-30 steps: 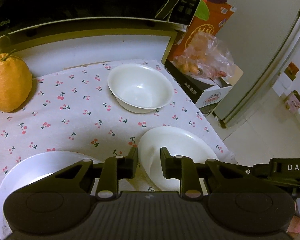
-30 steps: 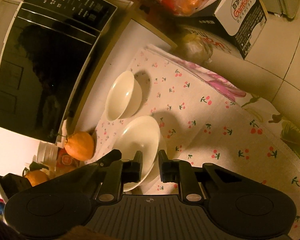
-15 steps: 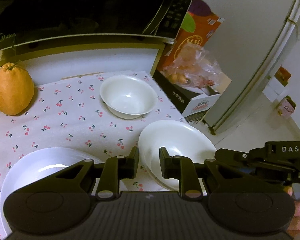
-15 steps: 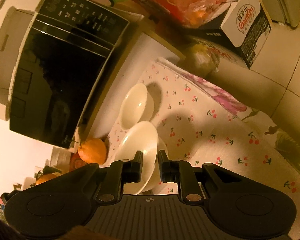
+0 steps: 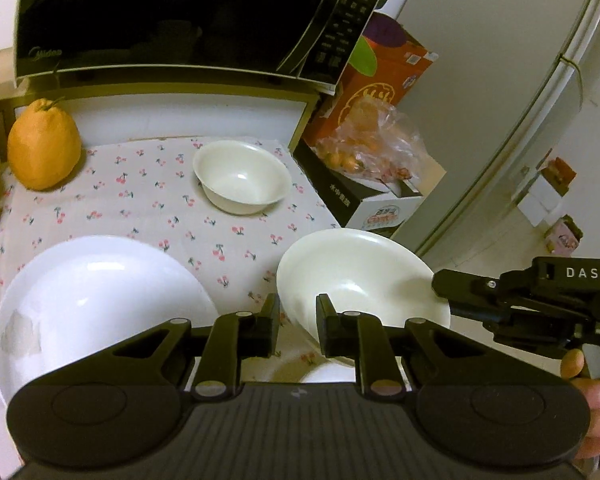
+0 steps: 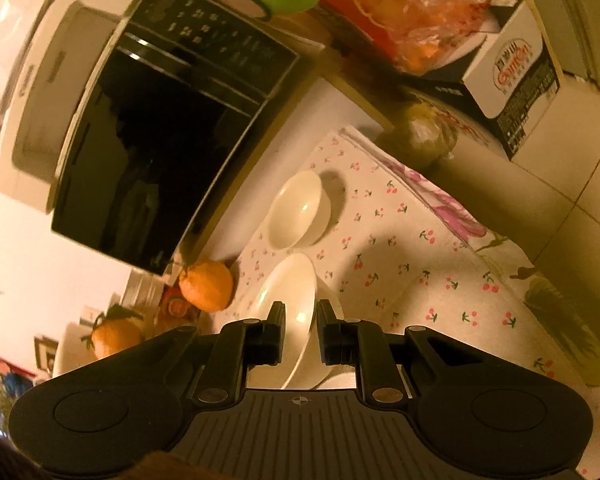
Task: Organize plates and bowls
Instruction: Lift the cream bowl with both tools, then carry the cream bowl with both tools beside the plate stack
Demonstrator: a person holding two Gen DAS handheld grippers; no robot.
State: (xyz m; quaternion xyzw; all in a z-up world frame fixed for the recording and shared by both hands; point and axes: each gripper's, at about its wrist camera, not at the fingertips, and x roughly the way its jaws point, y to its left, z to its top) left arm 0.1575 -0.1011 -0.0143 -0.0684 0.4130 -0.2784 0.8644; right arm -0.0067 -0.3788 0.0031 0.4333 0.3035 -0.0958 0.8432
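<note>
A small white bowl (image 5: 242, 176) sits at the back of the cherry-print cloth (image 5: 148, 208). A wide white plate (image 5: 96, 300) lies at the front left. My right gripper (image 6: 298, 330) is shut on the rim of a white deep plate (image 5: 360, 280) and holds it tilted, lifted above another white dish (image 5: 324, 374) below it. The right gripper shows at the right of the left wrist view (image 5: 444, 286). My left gripper (image 5: 298, 320) is nearly closed and empty, hovering between the wide plate and the held plate. The small bowl also shows in the right wrist view (image 6: 298, 210).
A black microwave (image 5: 180, 16) stands on a shelf behind the cloth. A large orange citrus fruit (image 5: 42, 150) sits at the back left. Boxes and a bag of fruit (image 5: 372, 148) stand to the right, beside a fridge (image 5: 540, 120). The cloth's right edge drops off.
Both grippers have pulled back and risen. The right gripper has lifted the deep plate and tilted it off the dish beneath. The small bowl and wide plate have not moved.
</note>
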